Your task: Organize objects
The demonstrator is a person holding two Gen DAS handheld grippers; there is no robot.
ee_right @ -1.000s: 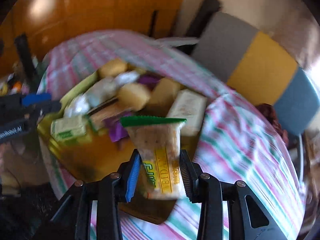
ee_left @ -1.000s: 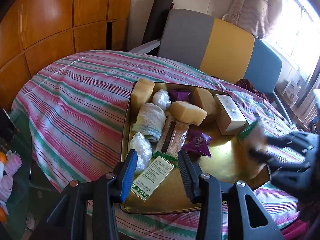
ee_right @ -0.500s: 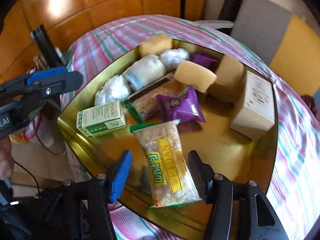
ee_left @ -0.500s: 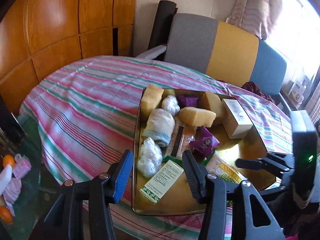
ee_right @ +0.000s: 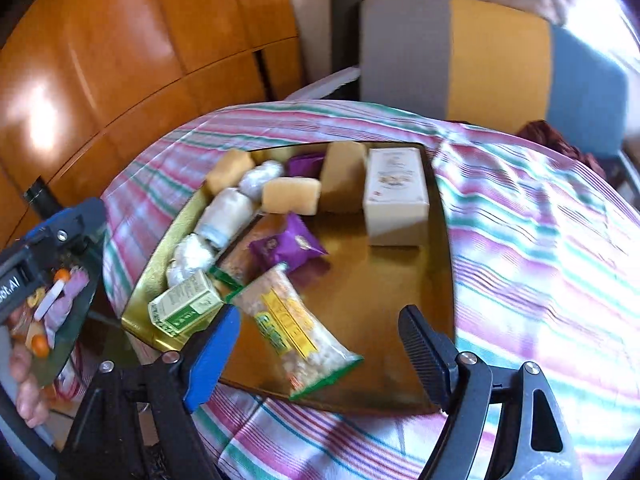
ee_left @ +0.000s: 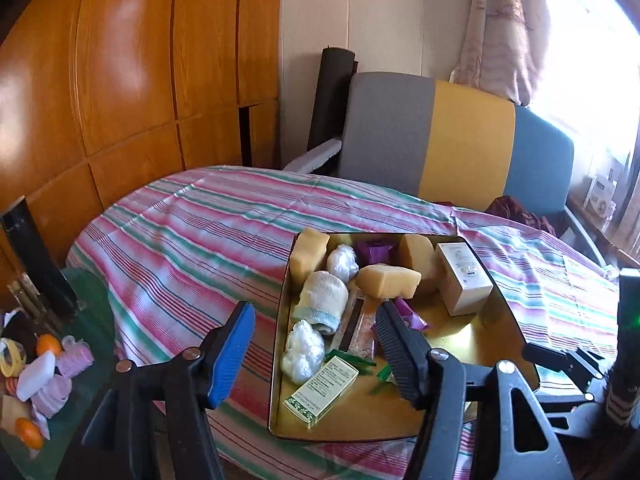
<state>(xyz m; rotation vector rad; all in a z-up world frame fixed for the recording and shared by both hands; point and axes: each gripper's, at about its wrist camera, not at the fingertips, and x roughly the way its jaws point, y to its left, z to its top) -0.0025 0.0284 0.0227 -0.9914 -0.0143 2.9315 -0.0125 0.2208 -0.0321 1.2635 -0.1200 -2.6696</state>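
Striped cloth in pink, green and white is covering the table, and a gold tray is sitting on it. Nearest the right gripper, whose jaws are opening with nothing pressed between them, a clear snack packet with yellow lettering is lying flat on the tray's near part, just ahead of the blue pad. The left gripper is hovering over the tray's near edge, its jaws also opening and gripping nothing. Under it a green and white carton is lying in the near left corner of the tray. Beyond that, white wrapped bundles, a rolled cloth and a purple packet are crowding the left side (some touching one another). Farther back, yellow sponges and a white box are standing near the tray's far edge. Behind the table a grey, yellow and blue chair is standing against the wall.
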